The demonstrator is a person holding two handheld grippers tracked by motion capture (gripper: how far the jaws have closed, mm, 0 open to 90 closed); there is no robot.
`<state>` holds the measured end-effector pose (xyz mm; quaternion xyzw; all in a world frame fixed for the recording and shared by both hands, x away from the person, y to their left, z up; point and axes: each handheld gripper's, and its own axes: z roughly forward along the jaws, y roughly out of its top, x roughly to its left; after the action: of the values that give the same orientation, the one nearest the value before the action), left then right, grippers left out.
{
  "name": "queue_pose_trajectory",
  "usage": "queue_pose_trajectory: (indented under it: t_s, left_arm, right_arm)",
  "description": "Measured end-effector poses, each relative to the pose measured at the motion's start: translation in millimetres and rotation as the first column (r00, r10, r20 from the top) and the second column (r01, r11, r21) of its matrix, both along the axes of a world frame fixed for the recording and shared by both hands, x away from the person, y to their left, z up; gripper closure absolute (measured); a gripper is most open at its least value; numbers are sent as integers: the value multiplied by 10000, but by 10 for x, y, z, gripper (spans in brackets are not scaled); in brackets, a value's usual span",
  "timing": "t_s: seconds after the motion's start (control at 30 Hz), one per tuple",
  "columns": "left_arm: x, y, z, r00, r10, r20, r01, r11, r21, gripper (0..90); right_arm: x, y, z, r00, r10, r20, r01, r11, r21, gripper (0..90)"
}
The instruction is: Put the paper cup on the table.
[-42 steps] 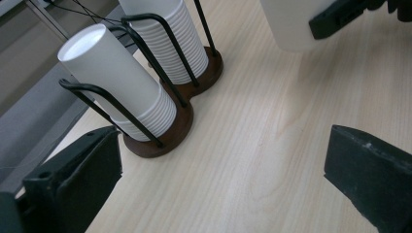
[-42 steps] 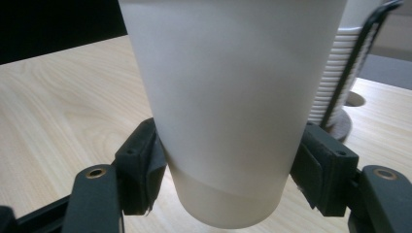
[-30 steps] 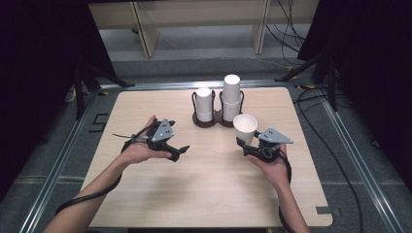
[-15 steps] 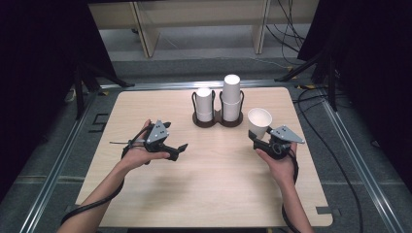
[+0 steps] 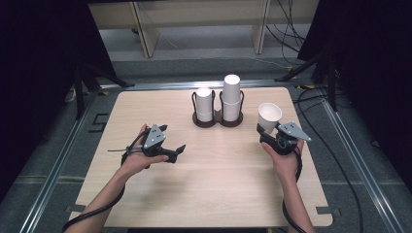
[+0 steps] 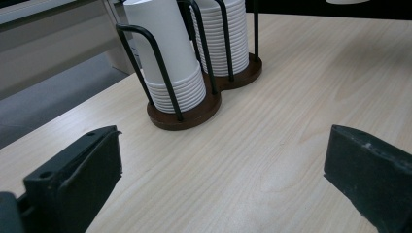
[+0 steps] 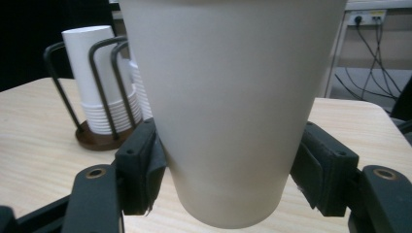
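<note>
A white paper cup (image 5: 269,114) is held upright off the table at the right, with my right gripper (image 5: 266,132) shut on its lower part. In the right gripper view the cup (image 7: 228,97) stands between both pads of the right gripper (image 7: 228,179). A dark wire cup holder (image 5: 217,121) at the table's far middle carries a short stack of cups (image 5: 204,104) and a taller stack (image 5: 231,97). My left gripper (image 5: 171,139) rests low at the left of the table, open and empty. Seen from the left gripper (image 6: 221,179), the holder (image 6: 194,109) lies ahead.
The light wooden table (image 5: 218,189) has bare board between and in front of the hands. Metal rails (image 5: 58,160) run along its sides. Cables (image 5: 311,92) lie on the floor at the far right, and wooden furniture legs (image 5: 145,29) stand behind the table.
My right gripper has carried the cup to the right, away from the holder, and slightly up. The left gripper has hardly moved.
</note>
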<state>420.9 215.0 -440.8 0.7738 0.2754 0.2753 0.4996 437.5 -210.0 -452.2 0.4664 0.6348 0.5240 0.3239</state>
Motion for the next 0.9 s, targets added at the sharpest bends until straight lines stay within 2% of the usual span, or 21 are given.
queue_pose_trajectory:
  t_s: [0.03,0.07,0.13,0.17,0.23,0.37,0.43,0.47,0.5,0.53,0.6,0.63,0.67,0.73,0.77,0.8,0.9]
  left_arm:
    - [0,5,-5,10000,-32,88,32,10000,-10,0]
    - [-4,7,-13,9999,-20,121,20,10000,-34,0]
    - [-40,9,-44,9999,81,-100,-82,10000,-56,0]
    - [-35,17,-48,10000,32,7,-32,10000,40,0]
    - [-46,25,-77,10000,98,-7,-98,9999,-48,0]
    - [-58,34,-114,9999,152,25,-151,9996,-258,0]
    - [-74,45,-127,9997,240,-28,-240,9995,-195,0]
    - [-77,45,-141,9997,249,-37,-250,9993,-271,0]
    - [-79,51,-153,9997,254,-67,-256,9993,-272,0]
    - [-78,52,-171,9996,290,-43,-291,9990,-330,0]
    - [-82,68,-195,9993,347,-141,-351,9989,-302,0]
    - [-78,72,-221,9994,338,-117,-343,9987,-379,0]
    - [-83,80,-227,9991,379,-173,-384,9988,-292,0]
    - [-85,92,-248,9989,406,-223,-414,9985,-358,0]
    - [-82,95,-258,9990,390,-205,-398,9983,-426,0]
    - [-89,105,-257,9987,437,-265,-445,9985,-320,0]
    - [-94,112,-269,9986,439,-283,-449,9984,-350,0]
  right_arm:
    - [18,-5,-8,10000,-50,46,49,9999,150,338]
    - [27,-24,-6,9999,-108,38,108,9999,-8,338]
    - [44,-38,-14,9997,-245,-92,246,9996,114,338]
    - [75,-68,-28,9993,-359,116,360,9993,-98,337]
    - [87,-82,-40,9980,-635,-62,636,9980,60,337]
    - [140,-133,-49,9958,-896,-178,896,9960,-36,337]
    - [173,-165,-49,9947,-1025,-49,1024,9945,-240,337]
    - [170,-150,-56,9911,-1301,-277,1303,9914,71,337]
    - [191,-183,-48,9915,-1279,-217,1273,9915,-273,337]
    - [214,-188,-64,9910,-1340,-66,1338,9909,-167,336]
    - [236,-199,-68,9903,-1360,-296,1358,9907,-102,336]
    - [250,-212,-76,9888,-1477,-221,1472,9888,-243,336]
    - [258,-202,-81,9868,-1581,-361,1579,9874,-89,336]
    - [291,-223,-87,9876,-1541,-313,1530,9877,-330,336]
    - [295,-207,-88,9842,-1706,-476,1702,9853,-135,336]
    - [322,-233,-93,9866,-1602,-305,1588,9864,-427,336]
    - [366,-221,-100,9823,-1793,-535,1775,9834,-365,336]
